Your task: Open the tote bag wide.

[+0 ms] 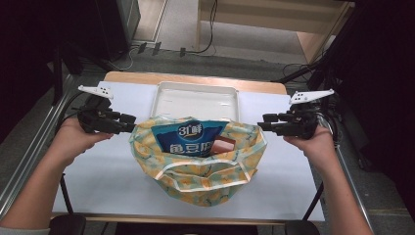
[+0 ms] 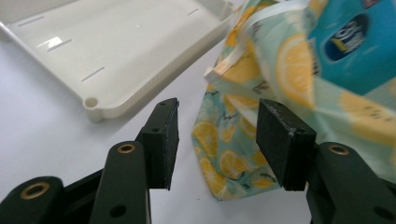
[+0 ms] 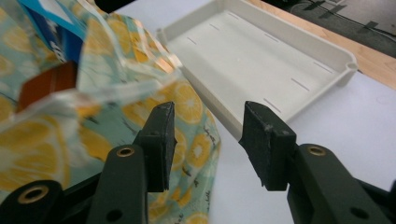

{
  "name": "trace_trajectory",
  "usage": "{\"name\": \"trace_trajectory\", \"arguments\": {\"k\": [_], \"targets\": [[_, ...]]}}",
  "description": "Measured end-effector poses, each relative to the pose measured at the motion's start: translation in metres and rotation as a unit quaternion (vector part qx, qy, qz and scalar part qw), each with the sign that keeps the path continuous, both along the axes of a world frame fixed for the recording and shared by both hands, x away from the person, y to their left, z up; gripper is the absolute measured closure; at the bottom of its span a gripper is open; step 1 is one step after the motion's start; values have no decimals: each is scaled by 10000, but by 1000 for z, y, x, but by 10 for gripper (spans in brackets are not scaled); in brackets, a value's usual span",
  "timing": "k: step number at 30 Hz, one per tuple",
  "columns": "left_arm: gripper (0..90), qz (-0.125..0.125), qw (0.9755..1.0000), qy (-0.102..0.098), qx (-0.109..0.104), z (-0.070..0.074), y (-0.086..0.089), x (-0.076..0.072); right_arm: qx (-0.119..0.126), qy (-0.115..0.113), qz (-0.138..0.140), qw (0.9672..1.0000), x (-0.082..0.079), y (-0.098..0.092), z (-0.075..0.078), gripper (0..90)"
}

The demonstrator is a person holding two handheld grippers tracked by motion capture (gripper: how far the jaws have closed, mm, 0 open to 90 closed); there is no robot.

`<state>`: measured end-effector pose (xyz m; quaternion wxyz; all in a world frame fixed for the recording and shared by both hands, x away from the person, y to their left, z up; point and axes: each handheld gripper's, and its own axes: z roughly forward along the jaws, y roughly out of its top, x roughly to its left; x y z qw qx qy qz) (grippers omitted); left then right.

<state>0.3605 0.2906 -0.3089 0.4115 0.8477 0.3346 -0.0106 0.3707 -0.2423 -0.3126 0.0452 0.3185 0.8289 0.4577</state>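
The left gripper (image 1: 131, 122) hangs at the lemon-print bag's (image 1: 195, 171) left edge, jaws apart, gripping nothing. The bag sits mid-table, just before the white tray (image 1: 195, 100), a blue packet (image 1: 188, 139) inside. The right gripper (image 1: 262, 122), at the bag's right edge, also stands apart and empty.

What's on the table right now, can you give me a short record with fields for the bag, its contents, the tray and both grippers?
bag: lemon-print fabric bag, mouth open, on the white table
contents: blue snack packet; brown item beside it
tray: empty white plastic tray, behind the bag
left gripper: open, at the bag's left edge, fabric between jaws unpressed
right gripper: open, at the bag's right edge
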Motion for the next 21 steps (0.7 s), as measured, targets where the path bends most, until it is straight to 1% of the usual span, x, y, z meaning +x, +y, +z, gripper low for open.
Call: {"name": "trace_trajectory", "arguments": {"k": [1, 2, 3, 4, 5, 6, 8, 11, 13, 16, 18, 19, 21], "targets": [[499, -28, 10000, -9, -49, 4, 0, -1, 26, -24, 39, 10000, 0, 0, 4, 556], [499, -49, 10000, -27, -43, 7, -1, -1, 12, -31, 33, 10000, 0, 1, 7, 556], [499, -57, 10000, -64, 33, 11, -1, -2, -22, -52, 21, 10000, 0, 1, 11, 557], [499, -44, 10000, -71, 53, 14, -1, -1, -21, -67, 33, 10000, 0, 2, 14, 557], [499, -29, 10000, -70, 33, 17, -1, -1, 39, -65, 56, 10000, 0, 2, 17, 559], [498, -36, 9999, -90, 64, 20, -1, 0, 62, -70, 52, 9999, -1, 2, 21, 559], [497, -29, 9998, -140, 102, 28, -1, 0, 6, -127, 66, 9999, -2, 4, 26, 559], [496, -127, 9997, -200, 71, 39, -5, -2, -2, -173, 113, 9998, -5, 8, 37, 560], [491, -175, 9995, -254, 101, 45, -10, -4, -3, -209, 188, 9996, -8, 11, 43, 558], [485, -243, 9995, -199, 8, 50, -16, -6, -21, -242, 274, 9993, -14, 17, 50, 549], [479, -246, 9995, -188, 30, 50, -18, -7, 3, -268, 322, 9991, -17, 20, 54, 543], [474, -328, 9992, -204, 106, 49, -23, -9, -9, -281, 339, 9990, -19, 22, 54, 538], [464, -377, 9990, -209, 151, 49, -27, -12, -57, -276, 354, 9990, -22, 24, 55, 531]]}}
